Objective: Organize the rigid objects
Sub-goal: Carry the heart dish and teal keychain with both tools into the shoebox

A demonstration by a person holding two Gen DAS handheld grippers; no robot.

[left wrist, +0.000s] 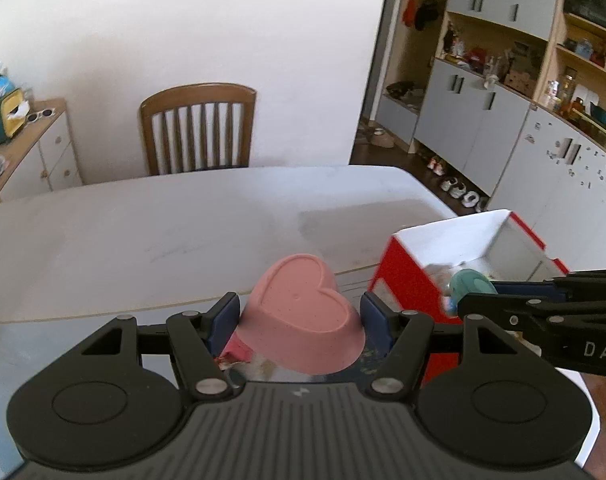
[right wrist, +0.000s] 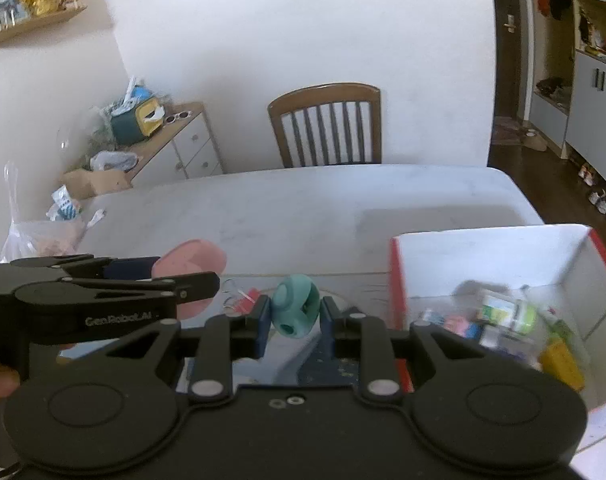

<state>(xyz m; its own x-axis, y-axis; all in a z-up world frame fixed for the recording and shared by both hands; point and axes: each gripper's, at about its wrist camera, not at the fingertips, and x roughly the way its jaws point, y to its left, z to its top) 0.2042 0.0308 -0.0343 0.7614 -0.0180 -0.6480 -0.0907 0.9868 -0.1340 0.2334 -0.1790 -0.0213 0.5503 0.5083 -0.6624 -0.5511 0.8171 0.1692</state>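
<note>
My left gripper (left wrist: 299, 312) is shut on a pink heart-shaped dish (left wrist: 303, 312), held upside down above the table's near part. It also shows in the right wrist view (right wrist: 191, 268) at the left. My right gripper (right wrist: 295, 314) is shut on a teal rounded piece with holes (right wrist: 295, 306), just left of a red-and-white box (right wrist: 499, 256). In the left wrist view the teal piece (left wrist: 472, 282) sits at the box's (left wrist: 407, 276) near rim. The box holds several small items (right wrist: 511, 312).
A white table (left wrist: 183, 224) stretches ahead with a wooden chair (left wrist: 199, 128) behind it. Binder clips and small red bits (right wrist: 243, 298) lie under the grippers. A sideboard with clutter (right wrist: 151, 132) stands at the left; cabinets (left wrist: 503, 112) at the right.
</note>
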